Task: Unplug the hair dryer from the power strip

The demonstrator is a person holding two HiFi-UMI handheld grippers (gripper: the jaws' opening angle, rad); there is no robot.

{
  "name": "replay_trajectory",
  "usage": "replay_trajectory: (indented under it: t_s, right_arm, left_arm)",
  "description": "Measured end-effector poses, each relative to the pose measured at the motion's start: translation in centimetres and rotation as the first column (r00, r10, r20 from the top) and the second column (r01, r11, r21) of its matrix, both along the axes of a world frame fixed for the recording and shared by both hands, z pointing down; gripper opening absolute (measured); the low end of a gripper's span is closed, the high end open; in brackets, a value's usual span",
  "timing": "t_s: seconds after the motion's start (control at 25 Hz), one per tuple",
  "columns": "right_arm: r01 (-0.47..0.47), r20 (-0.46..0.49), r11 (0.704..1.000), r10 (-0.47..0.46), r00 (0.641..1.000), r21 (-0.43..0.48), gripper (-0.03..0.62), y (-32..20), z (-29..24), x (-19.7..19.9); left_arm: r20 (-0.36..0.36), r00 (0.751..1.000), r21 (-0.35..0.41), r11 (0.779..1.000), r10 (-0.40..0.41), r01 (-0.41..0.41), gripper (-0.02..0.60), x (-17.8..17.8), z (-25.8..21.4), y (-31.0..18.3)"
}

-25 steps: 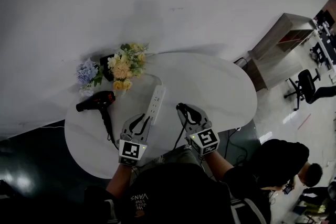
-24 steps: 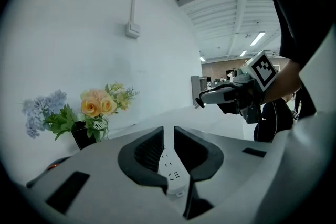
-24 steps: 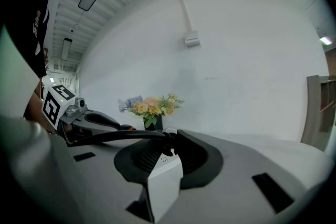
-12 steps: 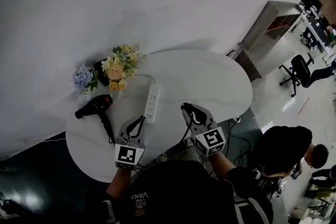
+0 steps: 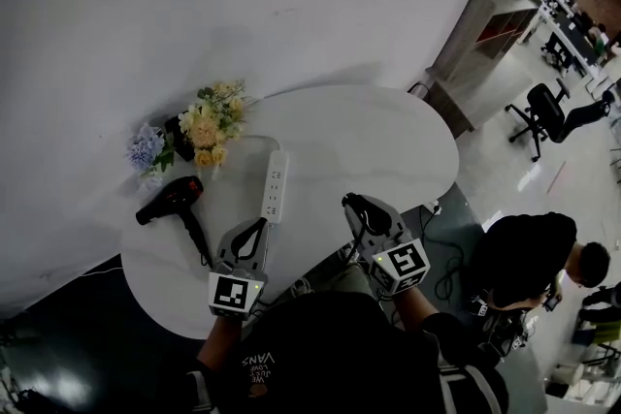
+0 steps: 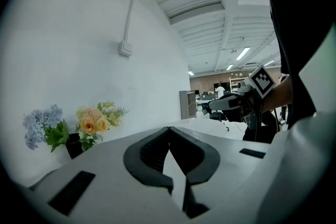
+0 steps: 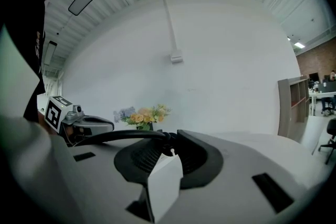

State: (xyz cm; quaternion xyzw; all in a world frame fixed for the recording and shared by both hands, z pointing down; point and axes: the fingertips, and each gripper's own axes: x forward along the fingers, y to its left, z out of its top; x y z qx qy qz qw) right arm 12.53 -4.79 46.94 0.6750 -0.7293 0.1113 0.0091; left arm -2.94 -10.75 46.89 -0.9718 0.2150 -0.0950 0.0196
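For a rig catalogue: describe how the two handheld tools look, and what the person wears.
Both the left tool and right tool have light grey bodies with black curved pads. Each carries a cube of black-and-white square markers at its rear. The person wears a black top.

**Right gripper clamped on a black cable's end**

At lower centre, the right gripper (image 7: 170,140) has its dark jaws pressed on the end of a black cable (image 7: 113,136), which runs off to the left. A white block (image 7: 165,183) sits just below, between the jaws. The left gripper (image 7: 107,125) shows at middle left. Flowers (image 7: 142,115) stand beyond against the white wall (image 7: 226,55), and a shelf unit (image 7: 294,105) stands at the right edge.
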Motion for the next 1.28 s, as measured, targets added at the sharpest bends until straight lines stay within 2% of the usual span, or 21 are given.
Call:
replay_trajectory:
  t_s: [0.48,1.28]
  right_arm:
    - [0.002,0.023,0.999,-0.001,1.000,-0.047,0.106,1.9,0.6,-1.5]
    - [-0.020,0.050,0.998,0.023,0.998,-0.060,0.106,1.8,0.5,-1.3]
  left_arm:
    - [-0.026,0.998,-0.015,0.998,0.060,-0.060,0.018,0.5,-1.0,2.1]
    - [-0.035,0.999,-0.028,1.000,0.013,-0.014,0.018,-0.4,-1.1,1.2]
